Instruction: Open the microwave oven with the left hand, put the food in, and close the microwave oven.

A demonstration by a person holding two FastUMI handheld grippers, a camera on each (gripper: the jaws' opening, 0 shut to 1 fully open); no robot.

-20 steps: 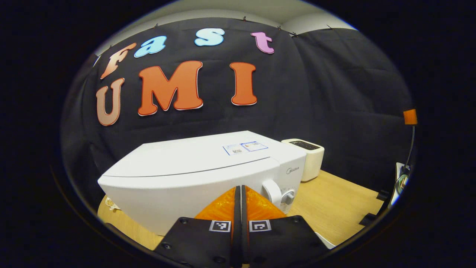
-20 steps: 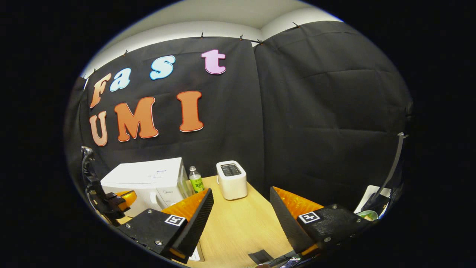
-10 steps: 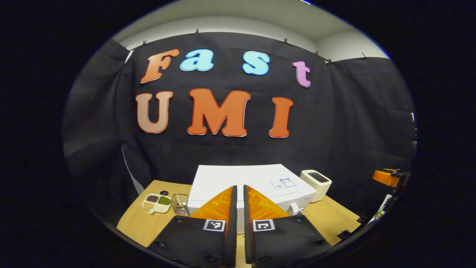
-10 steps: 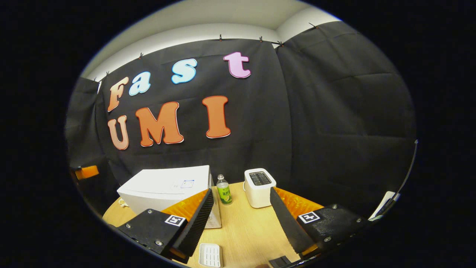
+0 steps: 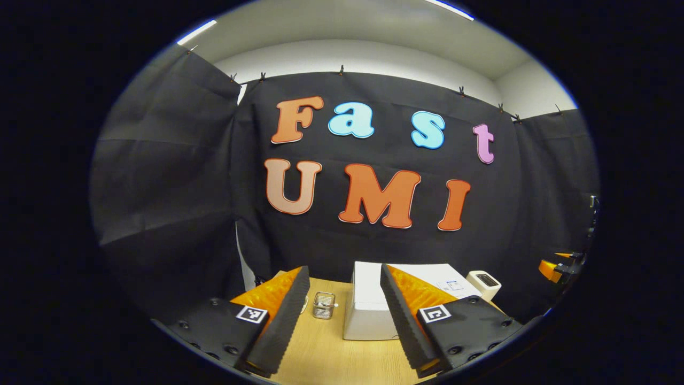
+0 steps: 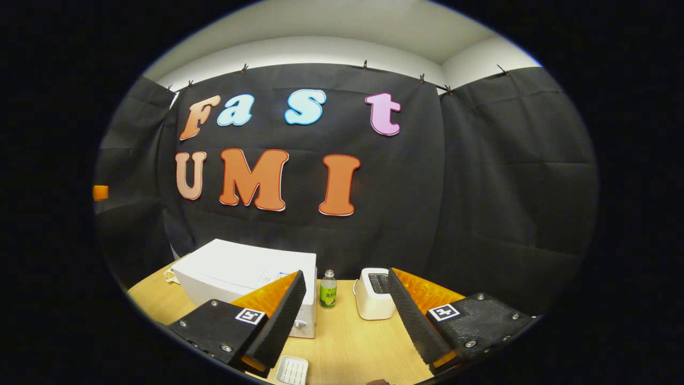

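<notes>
The desk (image 6: 347, 342) carried every item, and the microwave oven (image 6: 243, 275) served as the reference unit. The microwave oven stood at the back of the desk, close to the booth wall, with its door closed. In the left gripper view, the microwave oven (image 5: 368, 313) appeared between the two fingers of the left gripper (image 5: 342, 313).

The toaster (image 6: 373, 294) stood to the right of the microwave oven, apart from it. The toaster (image 5: 483, 283) also showed past the right rear corner of the microwave oven in the left gripper view. A bottle (image 6: 328, 289) stood upright between the microwave oven and the toaster. A small wire basket (image 5: 323, 305) sat just left of the microwave oven. A small white tray (image 6: 292, 370) lay in front of the microwave oven, near the desk's front edge.

The left gripper was held in front of the microwave oven, fingers spread wide and empty. The right gripper (image 6: 346, 315) was held in front of the gap between microwave oven and toaster, fingers also spread wide and empty.
</notes>
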